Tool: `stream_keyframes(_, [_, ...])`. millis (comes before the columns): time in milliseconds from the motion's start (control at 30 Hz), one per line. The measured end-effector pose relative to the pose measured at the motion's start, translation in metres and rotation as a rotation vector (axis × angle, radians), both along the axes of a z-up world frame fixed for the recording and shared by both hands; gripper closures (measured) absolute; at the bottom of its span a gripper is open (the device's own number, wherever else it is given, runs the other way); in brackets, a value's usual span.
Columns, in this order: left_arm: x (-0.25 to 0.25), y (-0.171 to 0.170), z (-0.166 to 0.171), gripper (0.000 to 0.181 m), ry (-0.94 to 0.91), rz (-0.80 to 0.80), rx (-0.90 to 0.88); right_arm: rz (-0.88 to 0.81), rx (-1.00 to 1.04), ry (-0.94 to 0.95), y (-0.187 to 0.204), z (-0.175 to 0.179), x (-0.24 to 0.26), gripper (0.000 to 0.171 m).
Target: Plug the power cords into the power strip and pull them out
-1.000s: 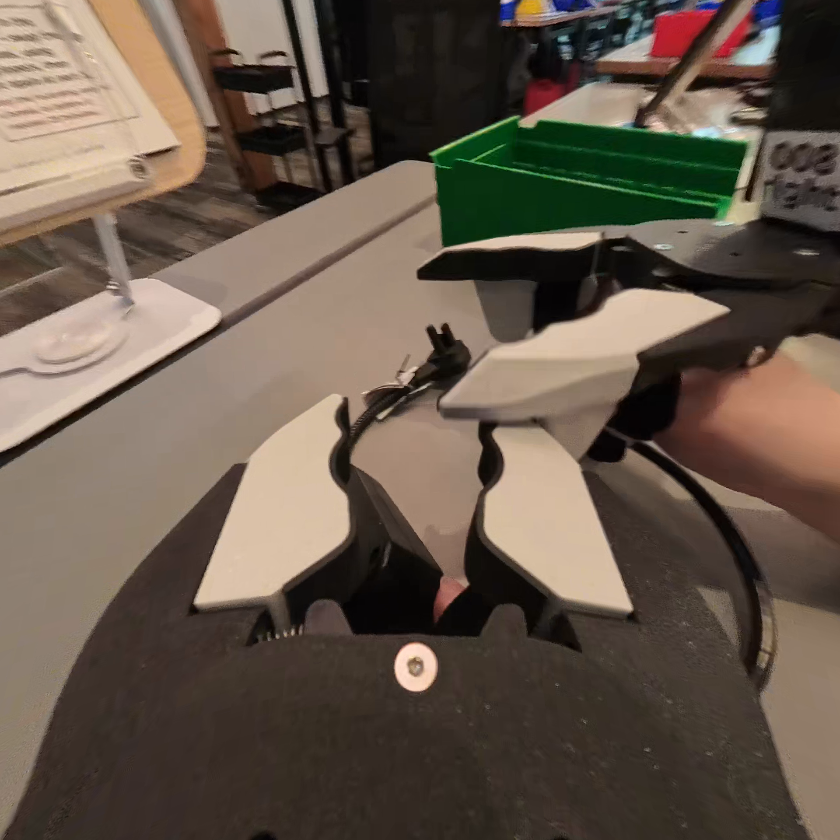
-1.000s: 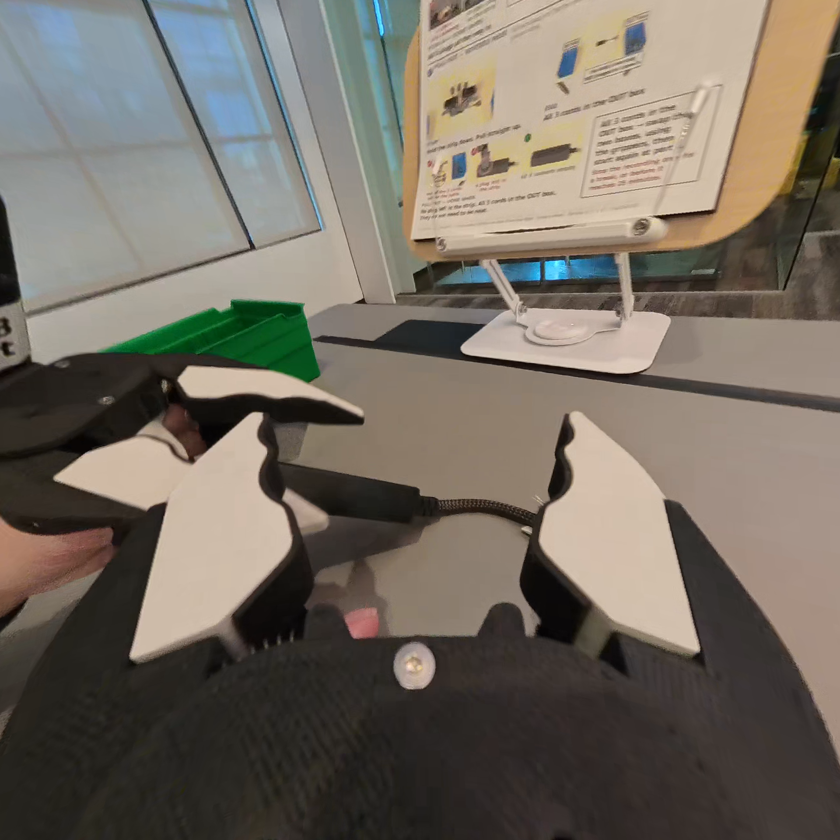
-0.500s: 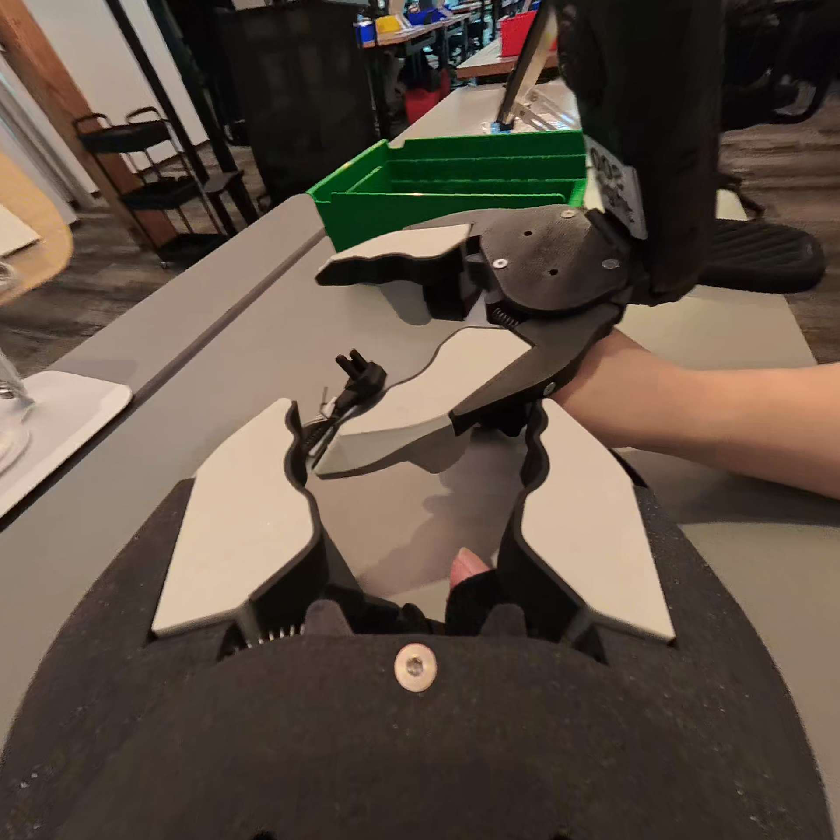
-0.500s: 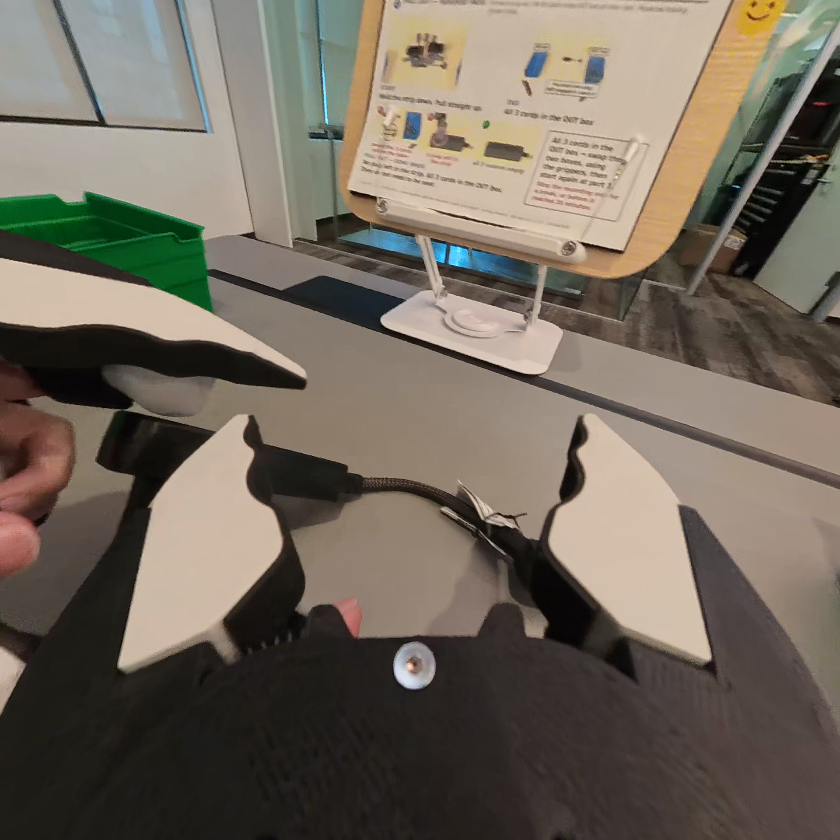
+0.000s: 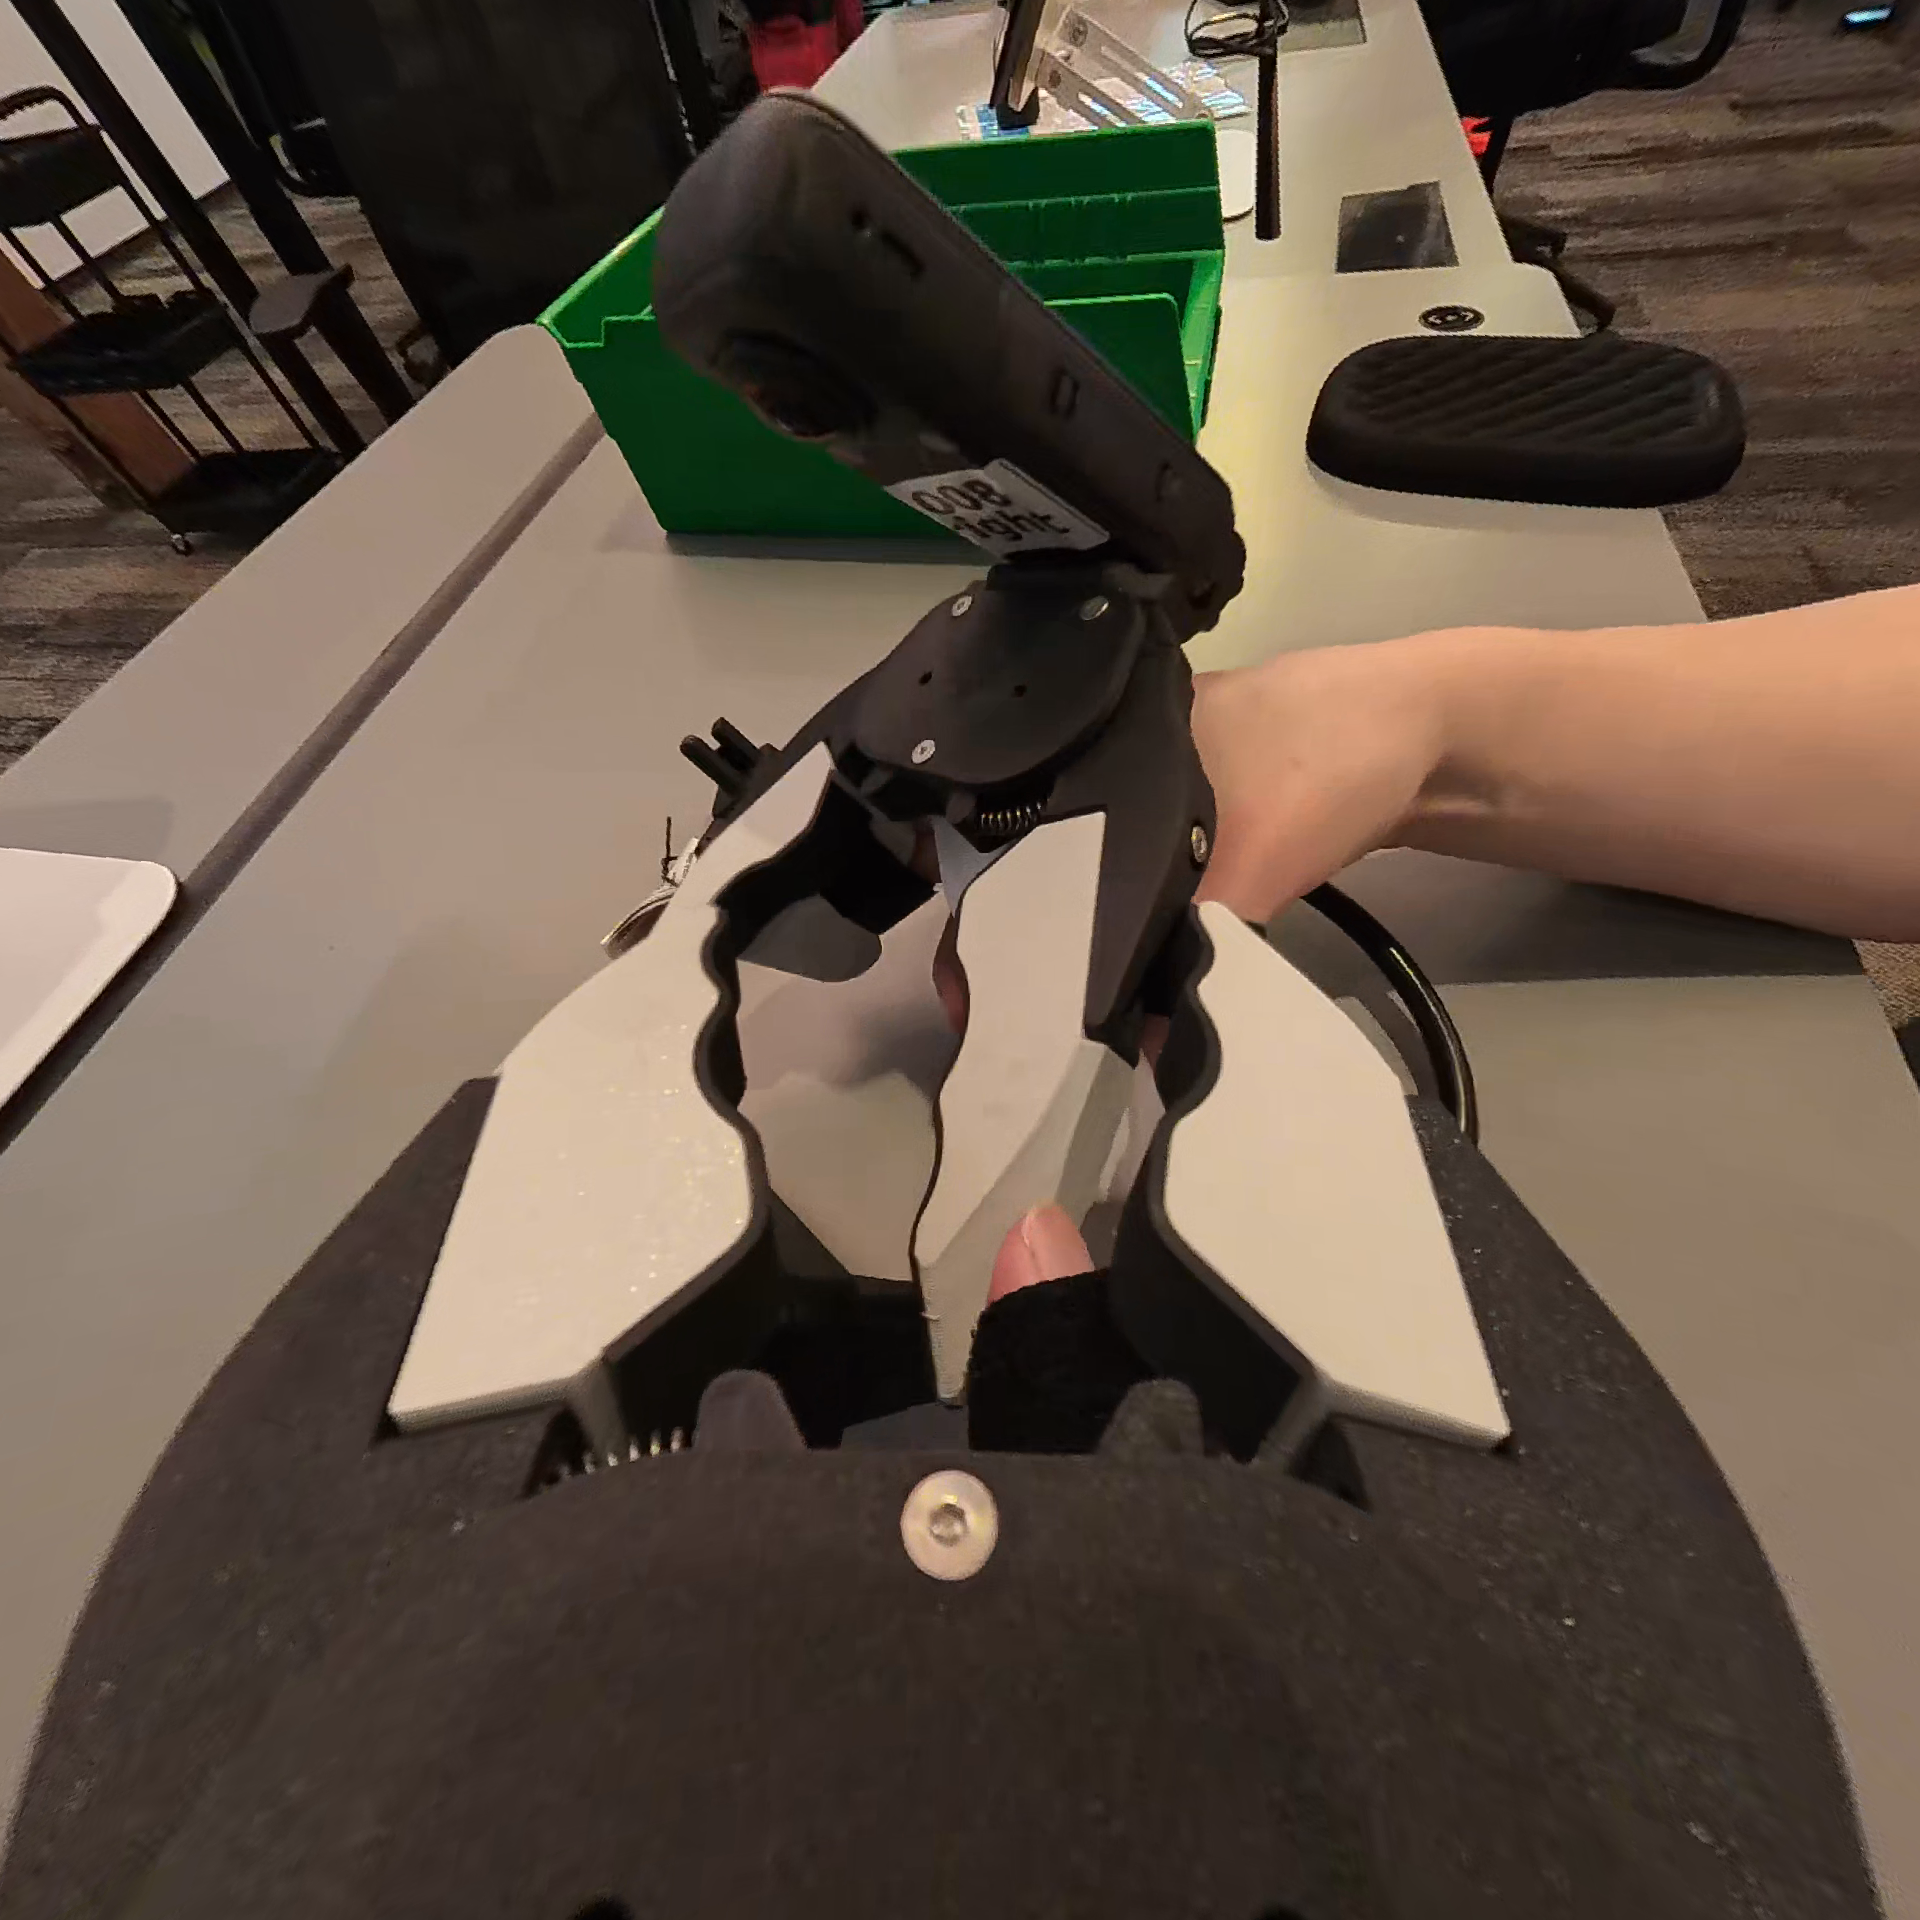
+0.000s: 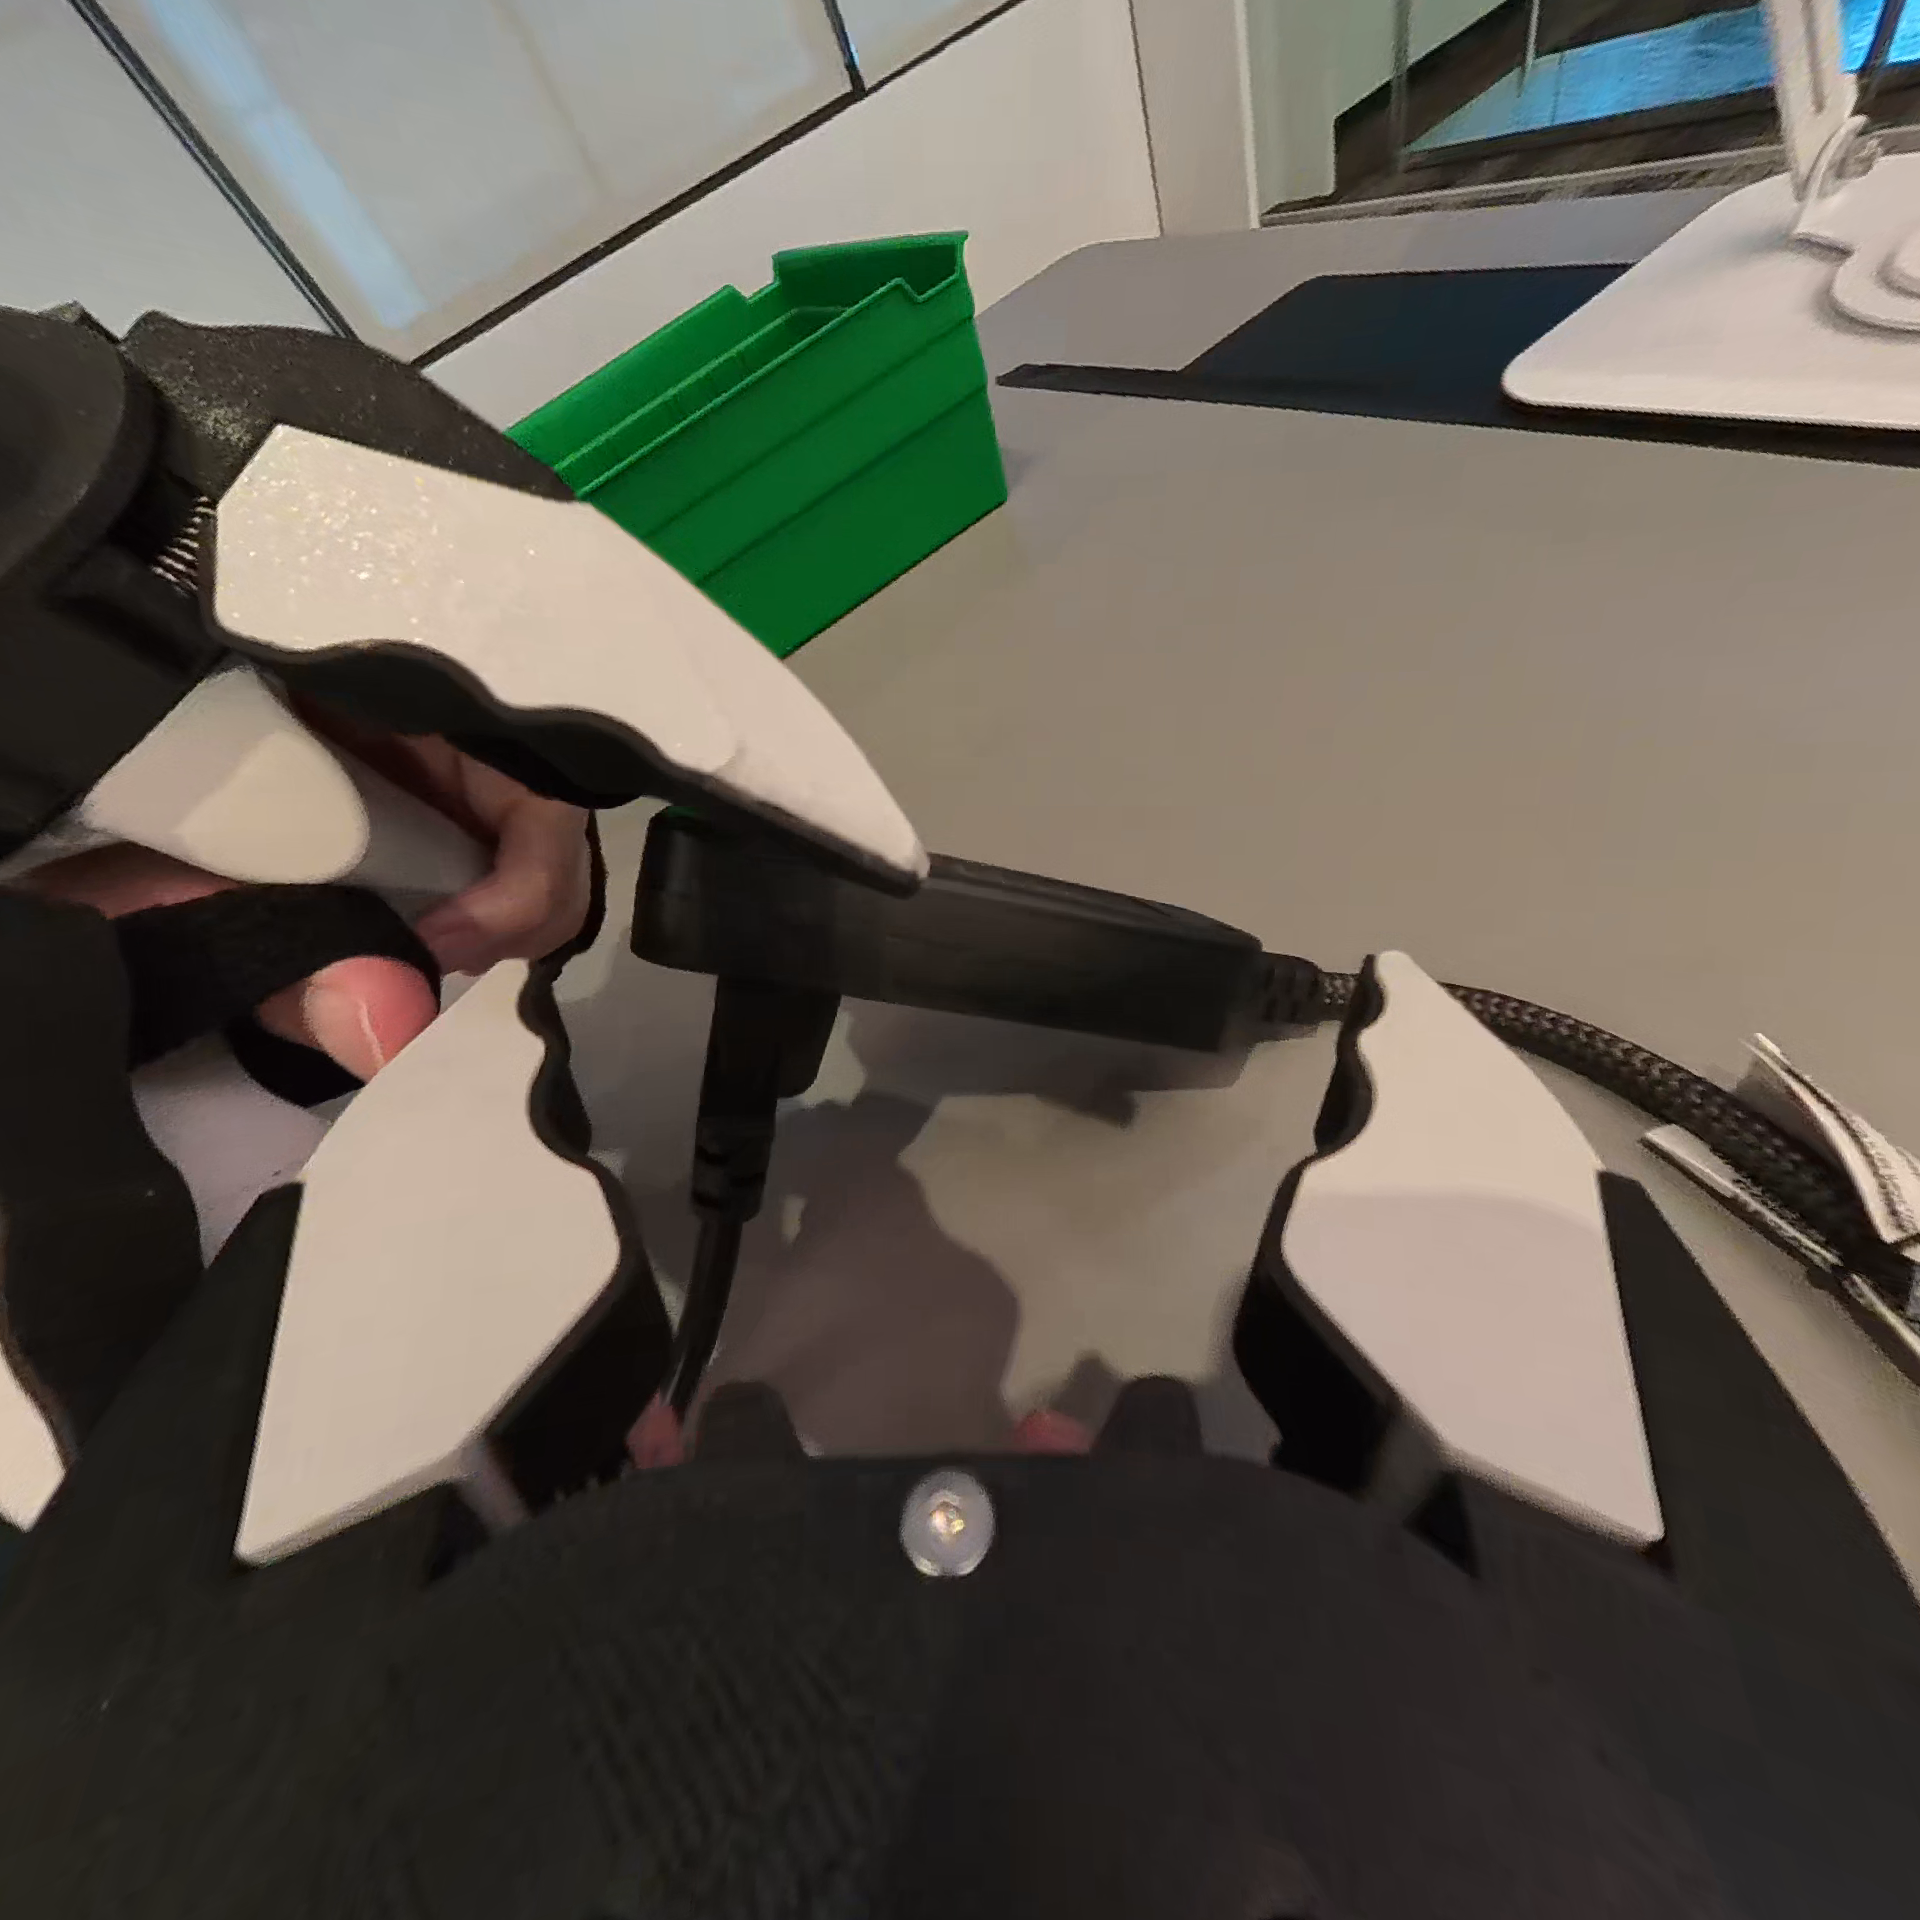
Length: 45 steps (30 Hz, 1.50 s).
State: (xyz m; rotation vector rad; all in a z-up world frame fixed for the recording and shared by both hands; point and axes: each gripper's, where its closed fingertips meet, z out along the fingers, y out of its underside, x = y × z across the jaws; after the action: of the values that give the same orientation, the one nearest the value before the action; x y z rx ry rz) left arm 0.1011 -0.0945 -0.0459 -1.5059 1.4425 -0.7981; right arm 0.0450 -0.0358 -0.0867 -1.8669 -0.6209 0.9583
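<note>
Facing each other over the grey table [image 5: 416,914], your two grippers both stand with fingers apart.

Left wrist view: your left gripper [image 5: 951,1060] is spread, empty; the right gripper [image 5: 914,997] points in from 12 o'clock, a green bin [image 5: 727,457] behind it, a plug [image 5: 727,758] at 11 o'clock.
Right wrist view: your right gripper [image 6: 951,1049] gapes around a black power strip [image 6: 935,940] with a cord [image 6: 727,1164] plugged in; the left gripper's finger [image 6: 540,644] lies over it at 10 o'clock.
</note>
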Motion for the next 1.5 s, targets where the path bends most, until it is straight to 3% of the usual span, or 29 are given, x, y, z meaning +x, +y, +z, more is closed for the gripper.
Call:
stream_keyframes(300, [0.001, 0.001, 0.0, 0.113, 0.026, 0.025, 0.05, 0.087, -0.159, 0.144, -0.01, -0.007, -0.01, 0.035])
stream_keyframes(400, [0.004, 0.008, 0.005, 0.128, -0.035, 0.077, 0.084, 0.081, -0.359, 0.278, -0.01, -0.007, -0.006, 0.046])
stream_keyframes(500, [0.002, 0.008, 0.01, 0.116, -0.093, 0.071, -0.014, 0.038, -0.42, 0.421, -0.004, 0.006, 0.001, 0.044])
stream_keyframes(600, [-0.002, 0.018, 0.01, 0.105, -0.117, 0.135, -0.135, -0.037, -0.334, 0.345, 0.006, 0.004, 0.007, 0.046])
stream_keyframes(733, [-0.004, 0.021, 0.024, 0.102, -0.226, 0.16, -0.228, -0.282, 0.026, 0.455, 0.028, 0.056, 0.058, 0.047])
stream_keyframes(800, [0.0, 0.016, 0.025, 0.094, -0.234, 0.13, -0.242, -0.31, 0.117, 0.524, 0.025, 0.078, 0.071, 0.046])
stream_keyframes(867, [0.004, 0.013, 0.026, 0.092, -0.24, 0.122, -0.203, -0.271, 0.144, 0.529, 0.02, 0.085, 0.065, 0.046])
stream_keyframes(1000, [0.002, 0.01, 0.021, 0.105, -0.181, 0.088, -0.11, -0.18, 0.167, 0.46, 0.011, 0.081, 0.038, 0.044])
stream_keyframes(1233, [-0.007, -0.002, 0.022, 0.102, -0.134, -0.024, -0.184, -0.076, 0.264, 0.434, -0.006, 0.096, 0.016, 0.044])
stream_keyframes(1500, [-0.002, -0.022, 0.026, 0.113, -0.101, -0.108, -0.192, 0.171, 0.158, 0.698, -0.025, 0.101, 0.0, 0.051])
